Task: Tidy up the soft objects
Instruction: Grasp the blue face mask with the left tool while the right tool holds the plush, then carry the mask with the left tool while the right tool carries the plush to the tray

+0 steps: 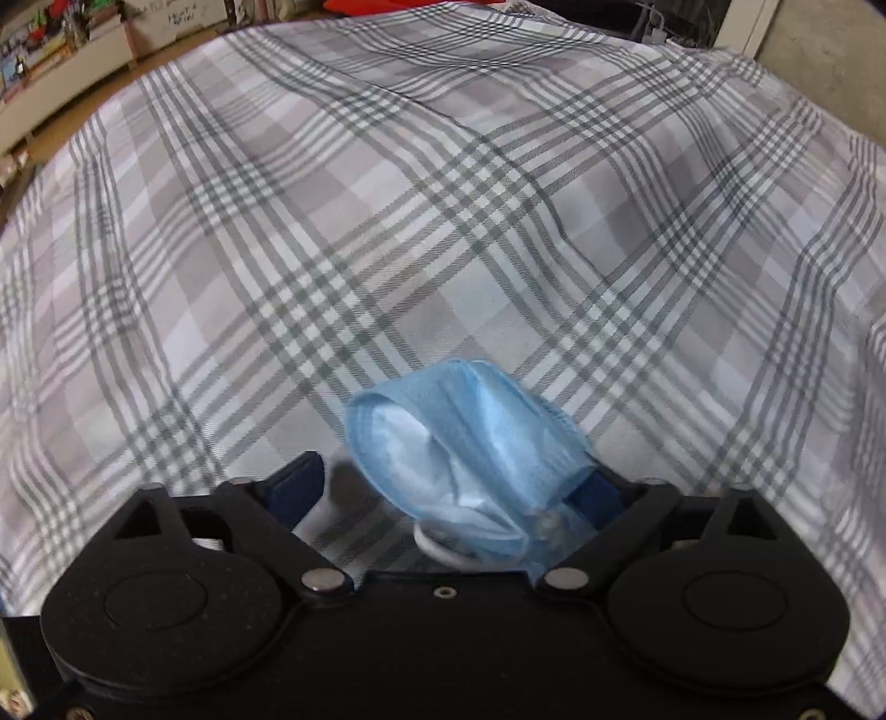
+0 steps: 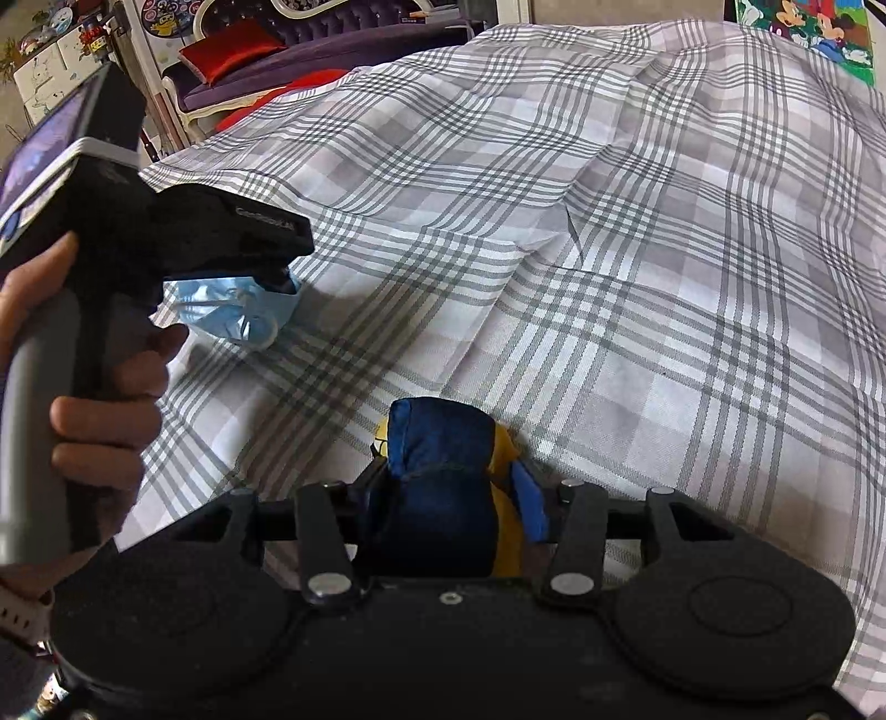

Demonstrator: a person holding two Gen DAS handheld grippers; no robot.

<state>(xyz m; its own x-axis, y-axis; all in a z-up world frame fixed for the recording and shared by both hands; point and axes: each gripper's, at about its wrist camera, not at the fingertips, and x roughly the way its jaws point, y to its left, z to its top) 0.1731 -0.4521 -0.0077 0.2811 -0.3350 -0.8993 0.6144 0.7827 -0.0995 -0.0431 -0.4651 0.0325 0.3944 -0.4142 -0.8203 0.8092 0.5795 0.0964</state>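
Observation:
A crumpled light blue face mask (image 1: 470, 443) hangs between the fingers of my left gripper (image 1: 448, 482), just above the grey plaid bed sheet (image 1: 443, 221). The jaws stand wide apart and the mask clings to the right finger (image 1: 595, 487). In the right wrist view the left gripper (image 2: 277, 277) hovers at the left with the mask (image 2: 238, 313) drooping below it. My right gripper (image 2: 459, 459) is shut on a small yellow and blue plush toy (image 2: 506, 471), held low over the sheet (image 2: 609, 277).
The plaid sheet has folds and a raised ridge (image 2: 554, 249) across the middle. A purple sofa with a red cushion (image 2: 227, 52) stands beyond the bed's far left. Shelves with clutter (image 1: 55, 50) line the room's edge.

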